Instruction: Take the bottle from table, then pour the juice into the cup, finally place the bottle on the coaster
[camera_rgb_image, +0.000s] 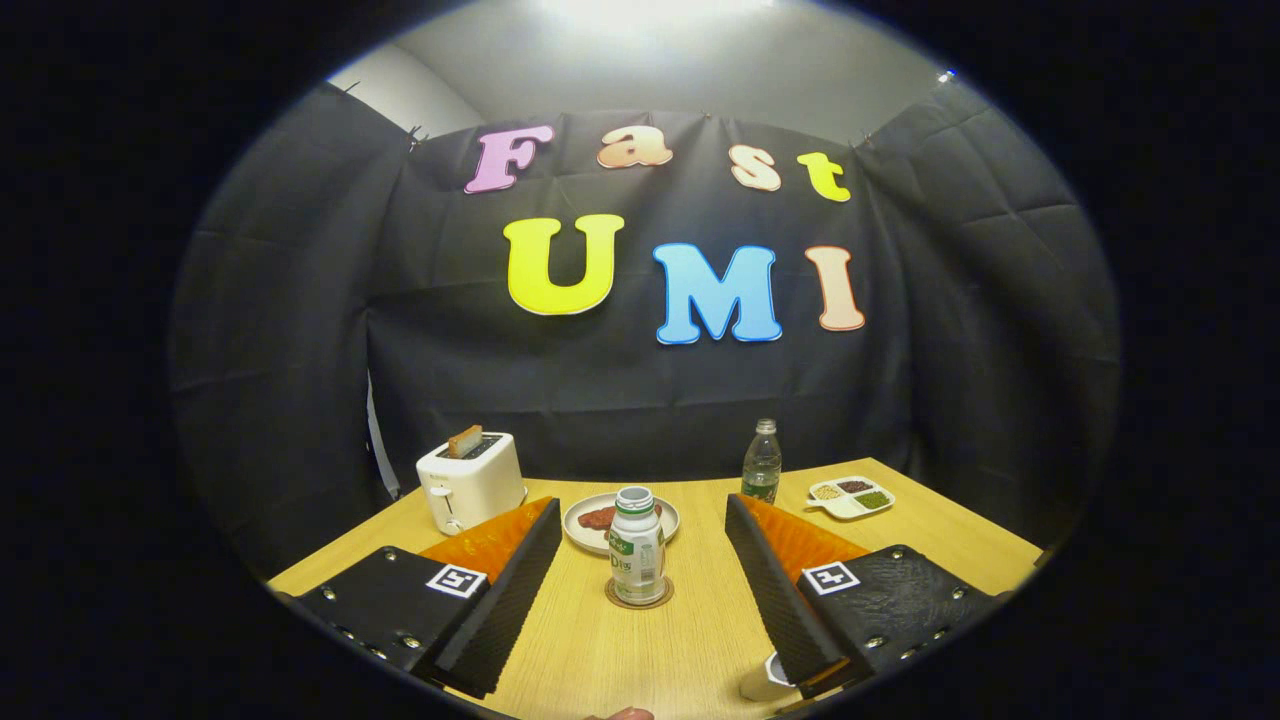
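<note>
Currently fingers (640, 580) spread wide, holding nothing; white green-labelled plastic bottle (637, 545) stands upright on round brown coaster (639, 596). Retreat straight, avoid tipping.

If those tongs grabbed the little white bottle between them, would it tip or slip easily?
The white bottle stands tall and narrow on a small coaster, so a sideways nudge could tip it. Its label looks glossy, perhaps slippery. The open tongs have ridged faces, which should help.
</note>
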